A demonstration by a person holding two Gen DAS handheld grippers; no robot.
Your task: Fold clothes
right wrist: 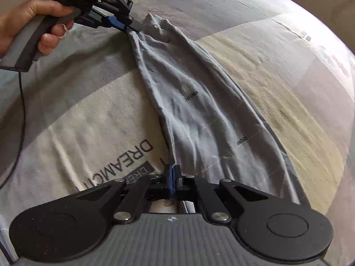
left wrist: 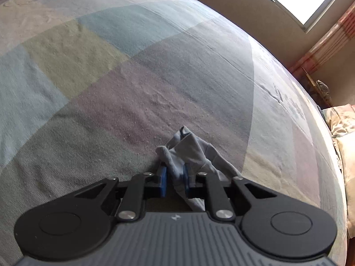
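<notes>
I had the grey garment (right wrist: 195,110) held at two places, above the patchwork bedspread (right wrist: 277,84). The right gripper (right wrist: 174,177) was closed tight on one edge of the cloth, its blue pads pressed together with only thin fabric between them. The left gripper (right wrist: 131,27), held by a hand (right wrist: 26,20), was clamped on the far end, where the fabric was bunched into a small knot of folds. In the left wrist view the same bunch (left wrist: 188,153) stood up between the pads of that gripper (left wrist: 175,176), so the hold there was on several layers.

Between the two grips the garment hung as a long band, with deep wrinkles along its length, and its lower side seemed to lie on the bed. A light cloth with printed letters (right wrist: 93,146) lay under the near part.

I could not tell from this whether I was spreading the piece or already bringing one end over. To do it well, I judged that both holds should remain firm and the pull should be equal, so the wrinkles go out. The bunched end could slip or hide a twisted edge, so I would watch it carefully.
</notes>
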